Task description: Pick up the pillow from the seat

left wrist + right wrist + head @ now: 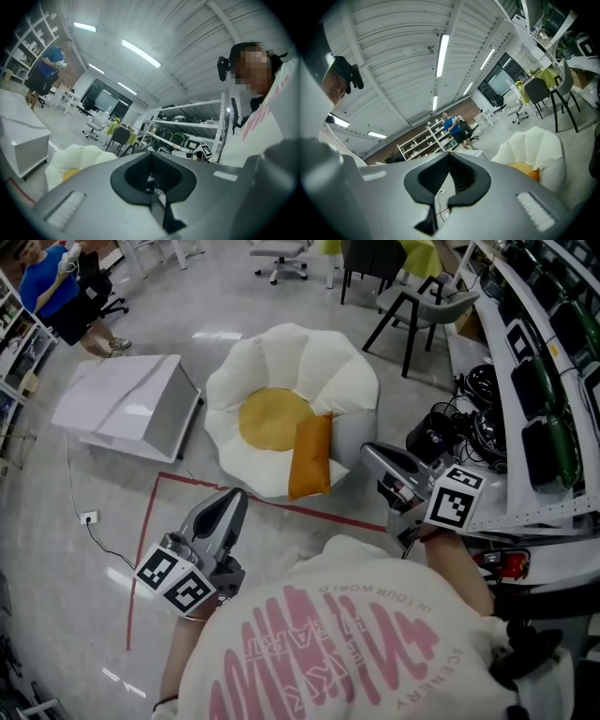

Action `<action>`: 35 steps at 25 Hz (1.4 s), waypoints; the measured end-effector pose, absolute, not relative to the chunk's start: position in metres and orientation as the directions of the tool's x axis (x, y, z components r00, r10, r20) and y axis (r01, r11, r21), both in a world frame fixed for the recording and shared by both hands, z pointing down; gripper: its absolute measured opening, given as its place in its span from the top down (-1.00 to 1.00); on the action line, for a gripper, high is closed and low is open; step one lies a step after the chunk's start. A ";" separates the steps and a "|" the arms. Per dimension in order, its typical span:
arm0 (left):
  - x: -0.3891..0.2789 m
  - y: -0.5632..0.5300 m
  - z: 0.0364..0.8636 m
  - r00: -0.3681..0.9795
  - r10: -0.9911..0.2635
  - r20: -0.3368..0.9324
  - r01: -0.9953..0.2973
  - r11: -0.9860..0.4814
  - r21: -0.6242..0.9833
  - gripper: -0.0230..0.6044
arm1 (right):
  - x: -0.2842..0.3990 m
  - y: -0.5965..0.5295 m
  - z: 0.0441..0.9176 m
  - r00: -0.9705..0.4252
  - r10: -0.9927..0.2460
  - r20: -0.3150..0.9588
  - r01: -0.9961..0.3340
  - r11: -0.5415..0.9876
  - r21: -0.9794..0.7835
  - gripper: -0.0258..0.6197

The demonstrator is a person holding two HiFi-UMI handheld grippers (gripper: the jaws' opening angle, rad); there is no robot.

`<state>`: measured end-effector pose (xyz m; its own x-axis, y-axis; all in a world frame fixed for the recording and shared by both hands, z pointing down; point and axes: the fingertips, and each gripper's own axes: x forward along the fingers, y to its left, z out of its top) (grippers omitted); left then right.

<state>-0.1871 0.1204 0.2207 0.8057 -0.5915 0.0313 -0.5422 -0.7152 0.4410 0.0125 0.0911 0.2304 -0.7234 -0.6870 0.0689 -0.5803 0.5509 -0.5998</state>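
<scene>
On your white sweatshirt (pixel 356 652) you wear pink print, upside down in the head view. One small line reads roughly "IN YOUR WORLD", and another at the side reads roughly "SCENERY". The large letters stay illegible. The left cube (pixel 178 579) and right cube (pixel 455 501) bear black-and-white square code markers.

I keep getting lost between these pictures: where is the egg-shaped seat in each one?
Head view: the egg-shaped seat sits at centre.
Left gripper view: egg-shaped seat at lower left.
Right gripper view: egg-shaped seat at right.
Shared landmark: the person in blue, in all three.
</scene>
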 end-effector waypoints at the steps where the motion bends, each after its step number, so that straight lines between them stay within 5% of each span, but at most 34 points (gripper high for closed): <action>1: -0.185 0.121 0.221 0.805 -0.592 0.032 -0.543 -0.715 0.441 0.89 | 0.013 0.090 0.230 -0.725 -0.686 0.064 -0.578 0.555 -0.599 0.90; 35: -0.075 -0.031 0.261 0.617 -0.782 0.087 -0.703 -0.498 0.508 0.89 | 0.089 -0.135 0.277 -0.903 -0.399 0.157 -0.406 0.679 -0.612 0.90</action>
<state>-0.0751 -0.0309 0.2605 0.6171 -0.7821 0.0868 -0.7029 -0.4983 0.5076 0.0893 -0.1348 0.2774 -0.9034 -0.3989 0.1574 -0.4063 0.6787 -0.6119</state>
